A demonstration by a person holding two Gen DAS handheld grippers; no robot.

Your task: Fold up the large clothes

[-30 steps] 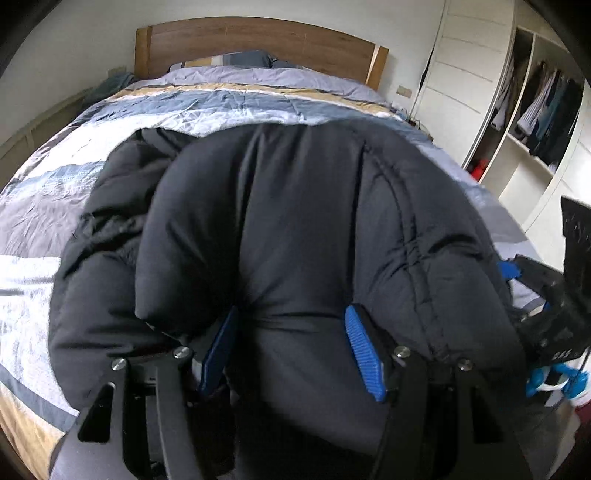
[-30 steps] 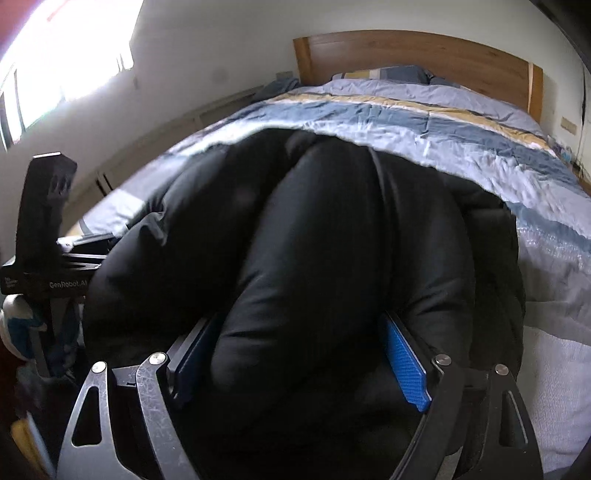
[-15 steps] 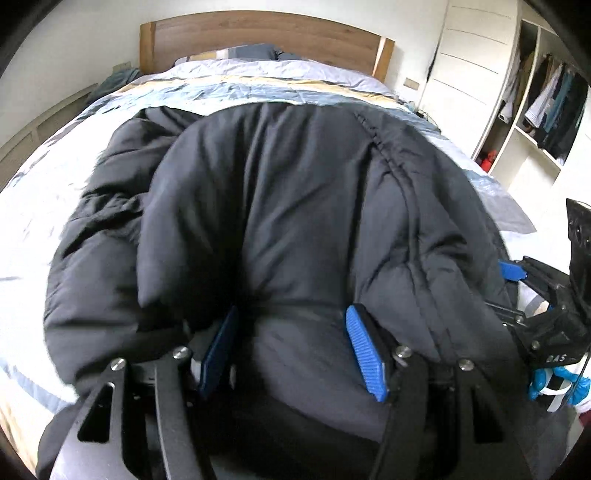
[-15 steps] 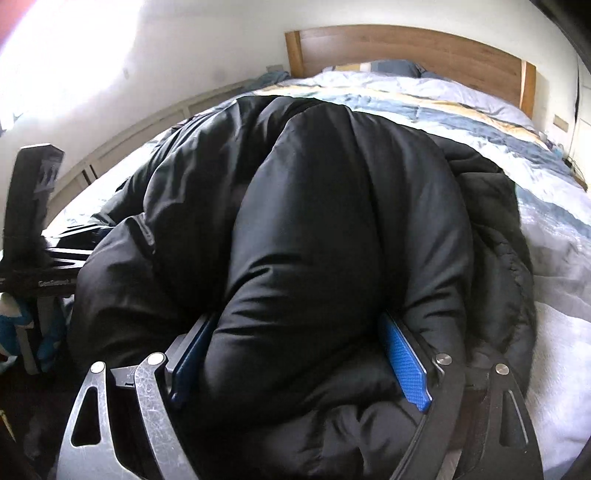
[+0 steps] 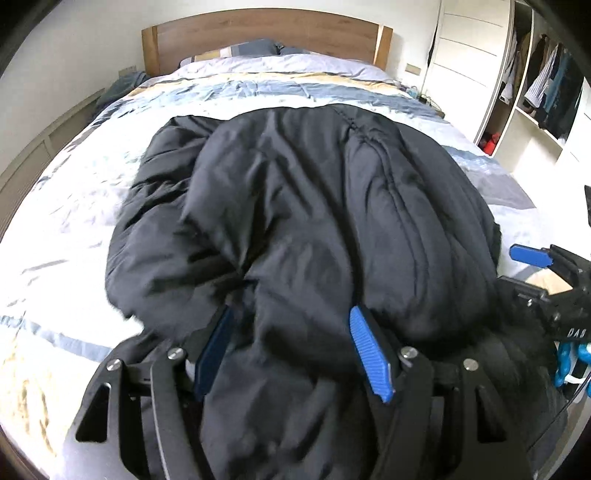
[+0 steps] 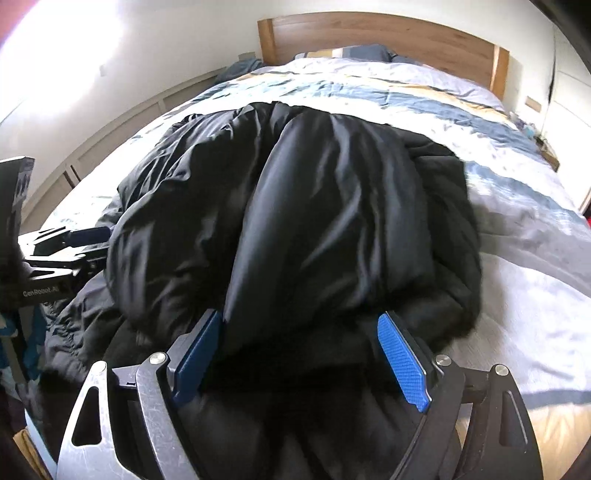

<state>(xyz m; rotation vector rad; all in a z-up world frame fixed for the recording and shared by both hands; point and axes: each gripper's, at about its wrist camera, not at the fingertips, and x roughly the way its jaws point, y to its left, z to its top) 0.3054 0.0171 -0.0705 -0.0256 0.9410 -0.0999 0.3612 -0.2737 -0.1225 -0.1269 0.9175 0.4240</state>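
Note:
A large black puffer jacket point(image 5: 314, 221) lies spread on the bed, folded over itself; it also fills the right wrist view point(image 6: 314, 221). My left gripper point(image 5: 291, 325) is shut on a thick bunch of the jacket's near edge, blue pads pressed on both sides. My right gripper point(image 6: 303, 332) is shut on the jacket's near edge too, further right. The right gripper shows at the right edge of the left wrist view point(image 5: 535, 258), the left gripper at the left edge of the right wrist view point(image 6: 66, 240).
The bed point(image 5: 66, 221) has a striped blue, white and tan duvet and a wooden headboard point(image 5: 266, 33) with pillows point(image 5: 236, 50). An open wardrobe point(image 5: 546, 85) with hanging clothes stands to the right. A low wall ledge point(image 6: 110, 147) runs along the left side.
Both grippers have carried the jacket forward and down onto the bed. It was bulging up close to the cameras and now lies lower and flatter, stretched toward the headboard.

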